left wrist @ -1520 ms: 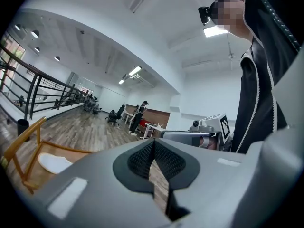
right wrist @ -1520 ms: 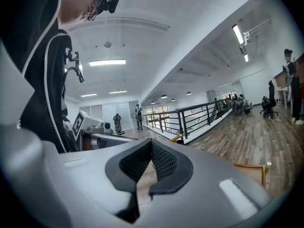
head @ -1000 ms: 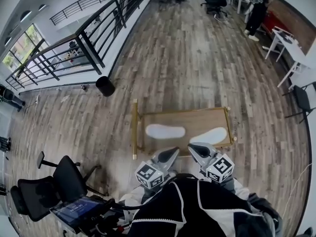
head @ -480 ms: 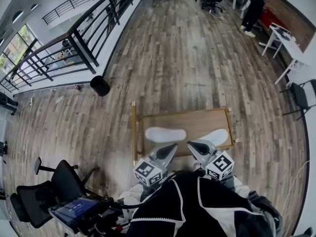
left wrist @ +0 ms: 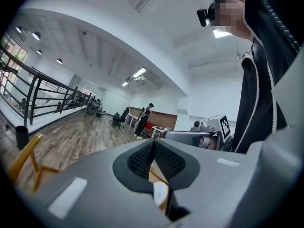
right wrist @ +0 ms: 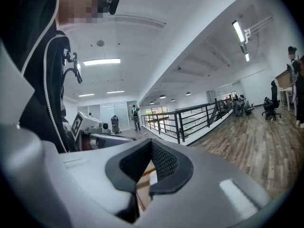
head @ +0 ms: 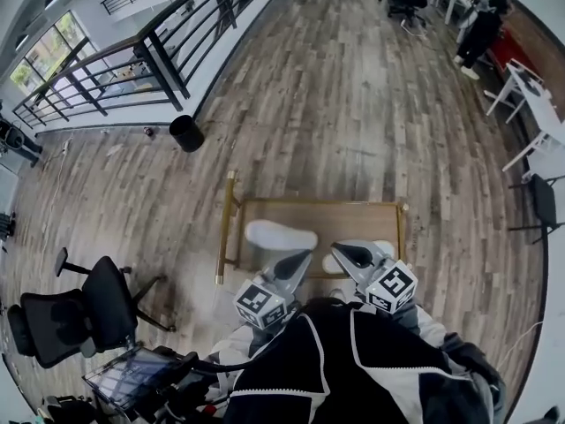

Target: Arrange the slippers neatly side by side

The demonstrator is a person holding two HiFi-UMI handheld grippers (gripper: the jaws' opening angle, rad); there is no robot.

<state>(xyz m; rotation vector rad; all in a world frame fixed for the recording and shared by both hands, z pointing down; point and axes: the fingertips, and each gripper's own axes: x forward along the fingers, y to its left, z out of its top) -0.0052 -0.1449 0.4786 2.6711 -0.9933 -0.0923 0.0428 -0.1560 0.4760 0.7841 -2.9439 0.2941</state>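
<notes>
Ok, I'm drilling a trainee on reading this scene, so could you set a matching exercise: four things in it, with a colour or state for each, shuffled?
Things:
1. slipper on the left
2. bin
3. left hand-held gripper
4. table frame

Colour or state:
A. black
B. gold
C. white
D. shut, holding nothing

Pairs: 1-C, 2-A, 3-D, 4-B

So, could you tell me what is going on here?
A person holds a gripper in each hand over a low wooden table. One white slipper lies crosswise on it; the second slipper is partly hidden behind the right gripper. That and the left gripper are shut and empty; the slippers are not yet side by side.
</notes>
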